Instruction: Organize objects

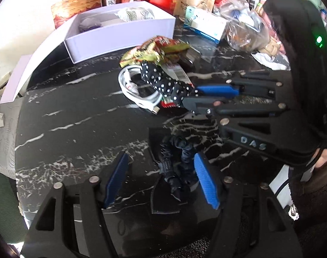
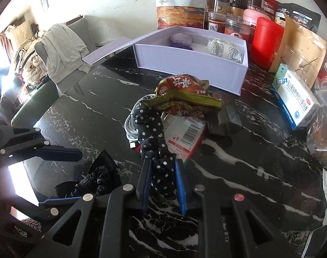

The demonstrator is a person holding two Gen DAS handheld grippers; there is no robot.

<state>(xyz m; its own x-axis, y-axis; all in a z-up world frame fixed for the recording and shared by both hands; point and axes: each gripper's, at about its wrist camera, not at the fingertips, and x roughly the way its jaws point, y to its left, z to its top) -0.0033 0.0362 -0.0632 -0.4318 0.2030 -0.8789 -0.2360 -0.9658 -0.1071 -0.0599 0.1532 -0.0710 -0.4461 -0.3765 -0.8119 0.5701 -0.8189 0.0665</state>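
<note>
My right gripper (image 2: pixel 162 167) is shut on a black polka-dot scrunchie (image 2: pixel 154 142), which drapes over a coiled white cable (image 2: pixel 131 126) and a red-and-white box (image 2: pixel 184 137). The left wrist view shows the same gripper (image 1: pixel 190 96) and the scrunchie (image 1: pixel 161 79). My left gripper (image 1: pixel 161 167) is open, its blue pads on either side of a dark scrunchie (image 1: pixel 174 161) lying on the black marble table (image 1: pixel 77 118). A green-and-red snack packet (image 2: pixel 182 94) lies on the pile. An open white box (image 2: pixel 191 64) stands behind, holding a small purple pouch (image 2: pixel 181 38) and a patterned packet (image 2: pixel 225 50).
Jars (image 2: pixel 217 21), a red canister (image 2: pixel 266 40), paper bags (image 2: pixel 300 47) and a blue-and-white medicine box (image 2: pixel 296 99) crowd the back and right of the table. A dark flat case (image 2: pixel 223 118) lies beside the pile. A chair with clothes (image 2: pixel 62 49) stands off the left edge.
</note>
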